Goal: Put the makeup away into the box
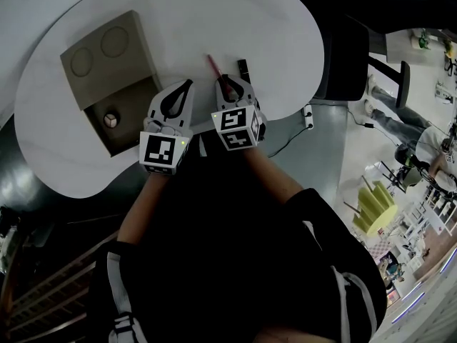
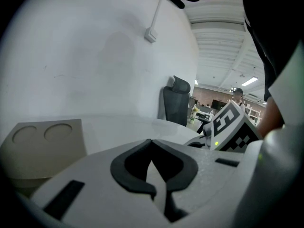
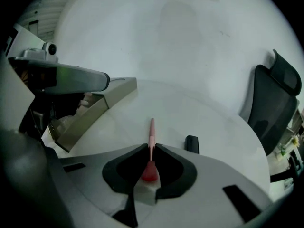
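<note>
The right claw (image 3: 152,147) is pinched narrow on a pink makeup stick (image 3: 151,129). The thin shaft passes between the tips, and its red rounded end sits back inside the hollow of the jaws. The far end of the stick points out over the white surface (image 1: 235,20); I cannot tell whether it rests there or is lifted clear. Just to the right of the claw lies a small black item (image 3: 191,144), flat on the surface and apart from the stick.

The left claw (image 2: 152,142) is beside the right one, close to its left, with its jaws brought together at the tips and nothing between them. It hangs over the surface near the beige box (image 1: 91,117).

The box stands open to the left of both claws. Its lid (image 1: 107,52) is folded back on the far side, showing two round hollows. Inside the open compartment sits one small round pale item (image 1: 109,119) — too small to identify further.

A dark office chair (image 3: 273,103) stands beyond the far edge of the surface.
</note>
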`<act>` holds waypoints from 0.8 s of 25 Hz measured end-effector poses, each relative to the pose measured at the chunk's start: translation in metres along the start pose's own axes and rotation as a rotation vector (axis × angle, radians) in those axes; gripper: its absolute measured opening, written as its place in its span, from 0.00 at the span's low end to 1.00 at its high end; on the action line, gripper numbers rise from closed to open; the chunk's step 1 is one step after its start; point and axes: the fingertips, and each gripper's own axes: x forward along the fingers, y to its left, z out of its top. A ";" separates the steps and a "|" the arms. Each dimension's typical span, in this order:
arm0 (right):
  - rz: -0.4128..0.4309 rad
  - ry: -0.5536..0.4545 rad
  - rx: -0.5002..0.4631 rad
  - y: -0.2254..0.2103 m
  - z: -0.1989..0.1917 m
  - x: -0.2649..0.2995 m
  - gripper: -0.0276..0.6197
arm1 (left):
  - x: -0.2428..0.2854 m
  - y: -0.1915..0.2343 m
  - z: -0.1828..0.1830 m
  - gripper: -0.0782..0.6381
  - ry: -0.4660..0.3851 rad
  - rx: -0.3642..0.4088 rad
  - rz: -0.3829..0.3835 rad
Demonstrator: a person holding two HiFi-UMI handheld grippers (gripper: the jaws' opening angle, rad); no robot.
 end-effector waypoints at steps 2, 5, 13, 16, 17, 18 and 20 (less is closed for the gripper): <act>-0.001 0.001 -0.005 0.000 -0.001 -0.001 0.14 | -0.002 -0.001 0.001 0.11 -0.004 0.003 0.001; -0.006 -0.002 0.000 0.000 0.000 -0.003 0.14 | -0.007 -0.002 0.006 0.11 -0.018 0.016 -0.001; -0.030 -0.061 0.023 0.007 0.013 -0.024 0.14 | -0.026 -0.005 0.006 0.11 -0.050 0.034 0.009; -0.041 -0.095 0.028 0.006 0.016 -0.037 0.14 | -0.032 -0.011 0.003 0.11 -0.063 0.042 0.015; -0.044 -0.107 0.028 0.007 0.017 -0.042 0.14 | -0.034 -0.014 0.003 0.11 -0.071 0.047 0.016; -0.047 -0.121 0.028 0.008 0.019 -0.047 0.14 | -0.037 -0.016 0.004 0.11 -0.080 0.051 0.017; -0.049 -0.147 0.031 0.014 0.025 -0.057 0.14 | -0.047 -0.018 0.006 0.11 -0.096 0.057 0.022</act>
